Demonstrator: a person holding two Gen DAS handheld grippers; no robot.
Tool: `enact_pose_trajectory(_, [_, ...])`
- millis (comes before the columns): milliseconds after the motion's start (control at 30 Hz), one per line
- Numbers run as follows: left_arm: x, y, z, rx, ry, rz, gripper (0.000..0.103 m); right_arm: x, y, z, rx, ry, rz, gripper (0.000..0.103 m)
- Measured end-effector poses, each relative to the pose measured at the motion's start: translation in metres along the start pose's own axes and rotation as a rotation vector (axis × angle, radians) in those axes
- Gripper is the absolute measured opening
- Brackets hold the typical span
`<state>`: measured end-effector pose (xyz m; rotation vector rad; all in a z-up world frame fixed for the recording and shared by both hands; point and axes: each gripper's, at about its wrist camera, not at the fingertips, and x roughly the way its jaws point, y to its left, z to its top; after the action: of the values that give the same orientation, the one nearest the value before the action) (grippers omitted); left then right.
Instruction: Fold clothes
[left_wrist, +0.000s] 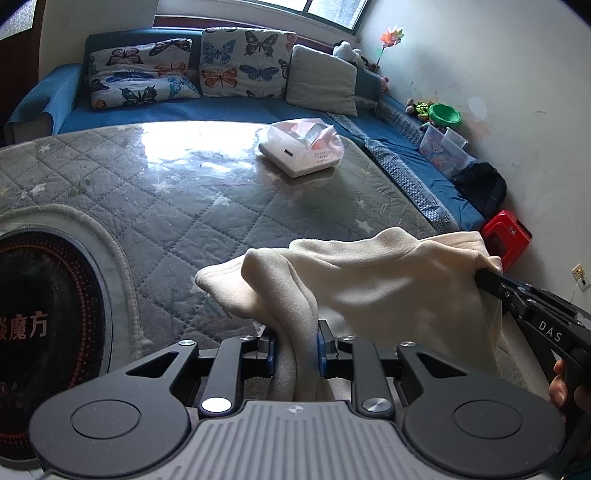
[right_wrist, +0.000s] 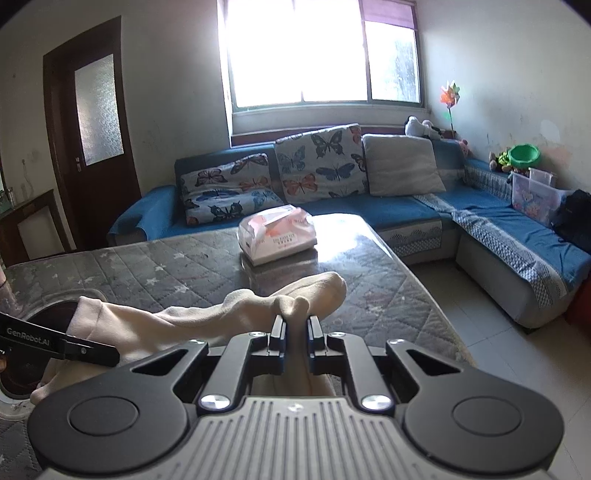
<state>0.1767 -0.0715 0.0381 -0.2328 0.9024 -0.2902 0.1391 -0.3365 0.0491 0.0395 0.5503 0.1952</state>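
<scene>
- Low centre of the left wrist view: left gripper (left_wrist: 295, 349), jaws drawn in tight on a thick bunched fold of the cream garment (left_wrist: 369, 288); blue pads press the cloth from both sides.
- Garment spreads up and right from that grip, held above the quilted grey table cover (left_wrist: 166, 192), one rounded end hanging toward frame centre.
- Right edge, mid-height: right gripper (left_wrist: 487, 275) comes in from the side, its tips pinched on the garment's far corner; part of a hand (left_wrist: 559, 384) shows behind it.
- Upper centre: tissue pack (left_wrist: 301, 149) sits on the table, well apart from the garment.
- Left edge: round black heater plate (left_wrist: 44, 317) with red characters.
- Top of frame: blue sofa (left_wrist: 221, 110) with butterfly cushions.
- Low centre of the right wrist view: right gripper (right_wrist: 295, 332), jaws almost fully closed, a narrow ridge of cream garment (right_wrist: 207, 317) squeezed between them.
- Cloth runs left across the frame in a long roll, lying over the table cover (right_wrist: 147, 266) beyond the fingers.
- Lower left: left gripper (right_wrist: 107, 354) reaches into the cloth; its tips are buried, so the grip cannot be judged from this side.
- Centre: tissue pack (right_wrist: 277, 236) beyond the garment.
</scene>
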Motion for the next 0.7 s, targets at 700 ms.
enact_pose_trajectory(700, [-0.013, 0.008, -0.037, 0.001, 0.074, -0.040, 0.022, -0.018, 0.001, -0.029, -0.003, 0.038, 0.010, 0.010])
